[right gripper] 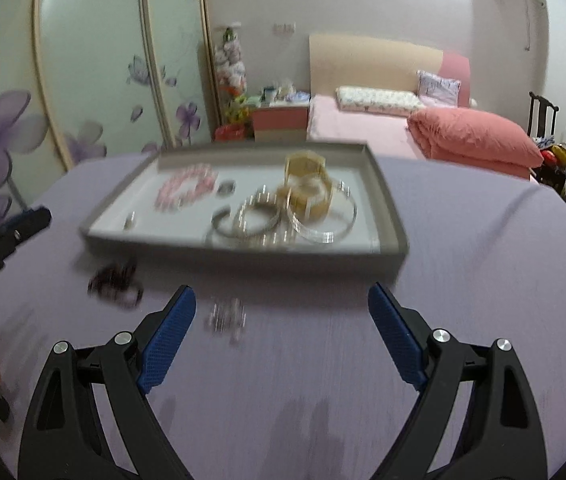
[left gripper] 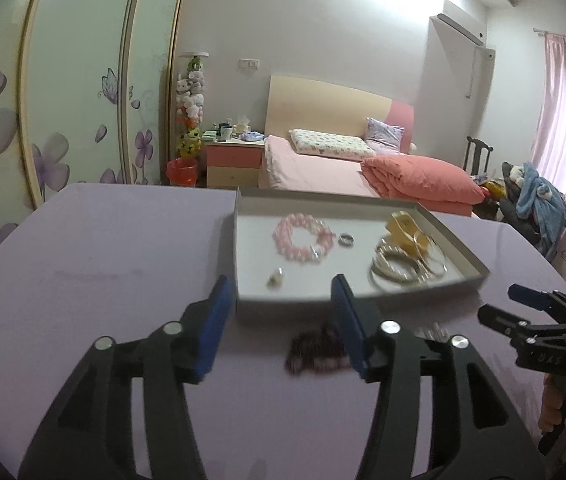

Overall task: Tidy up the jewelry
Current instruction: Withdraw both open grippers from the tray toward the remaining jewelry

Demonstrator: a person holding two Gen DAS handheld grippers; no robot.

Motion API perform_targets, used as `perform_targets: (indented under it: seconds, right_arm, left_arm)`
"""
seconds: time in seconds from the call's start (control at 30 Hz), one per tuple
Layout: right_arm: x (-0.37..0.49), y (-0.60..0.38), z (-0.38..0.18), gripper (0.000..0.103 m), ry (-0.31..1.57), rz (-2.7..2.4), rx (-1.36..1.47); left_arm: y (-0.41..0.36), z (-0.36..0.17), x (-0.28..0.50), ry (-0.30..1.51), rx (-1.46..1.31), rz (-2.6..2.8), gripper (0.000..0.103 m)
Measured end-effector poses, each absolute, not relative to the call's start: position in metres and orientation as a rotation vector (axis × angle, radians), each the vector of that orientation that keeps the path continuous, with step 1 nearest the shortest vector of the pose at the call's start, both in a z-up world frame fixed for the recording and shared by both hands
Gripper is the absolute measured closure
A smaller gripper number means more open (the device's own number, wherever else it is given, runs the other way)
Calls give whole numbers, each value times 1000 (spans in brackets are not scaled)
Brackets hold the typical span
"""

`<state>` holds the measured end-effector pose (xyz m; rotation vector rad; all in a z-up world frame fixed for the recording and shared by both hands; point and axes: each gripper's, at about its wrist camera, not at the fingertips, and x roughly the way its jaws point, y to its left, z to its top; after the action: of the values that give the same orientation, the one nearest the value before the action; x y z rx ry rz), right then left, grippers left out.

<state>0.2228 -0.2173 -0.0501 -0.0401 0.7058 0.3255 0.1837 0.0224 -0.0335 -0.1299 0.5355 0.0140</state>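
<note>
A grey tray (left gripper: 239,240) (right gripper: 387,216) on the purple table holds a pink bead bracelet (left gripper: 303,238) (right gripper: 185,188), a ring (left gripper: 345,239) (right gripper: 227,188), a small earring (left gripper: 275,278), silver bangles (left gripper: 399,268) (right gripper: 263,220) and a yellow bangle (left gripper: 407,232) (right gripper: 309,188). A dark bead bracelet (left gripper: 315,352) (right gripper: 115,276) lies on the table in front of the tray, by my open left gripper (left gripper: 281,316). A small silvery piece (right gripper: 225,318) lies near my open, empty right gripper (right gripper: 283,320).
The purple table (left gripper: 103,260) (right gripper: 483,240) stands in a bedroom. Behind it are a pink bed (left gripper: 323,164), a nightstand (left gripper: 235,160) and a wardrobe with flower doors (left gripper: 63,120). The right gripper shows at the right edge of the left wrist view (left gripper: 539,312).
</note>
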Motion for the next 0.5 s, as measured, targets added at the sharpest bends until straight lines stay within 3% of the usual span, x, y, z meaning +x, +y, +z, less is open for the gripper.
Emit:
perform_targets:
  seconds: [0.5]
  right_arm:
    - [198, -218, -73, 15, 809, 290, -61]
  left_arm:
    - [24, -48, 149, 584, -104, 28, 35]
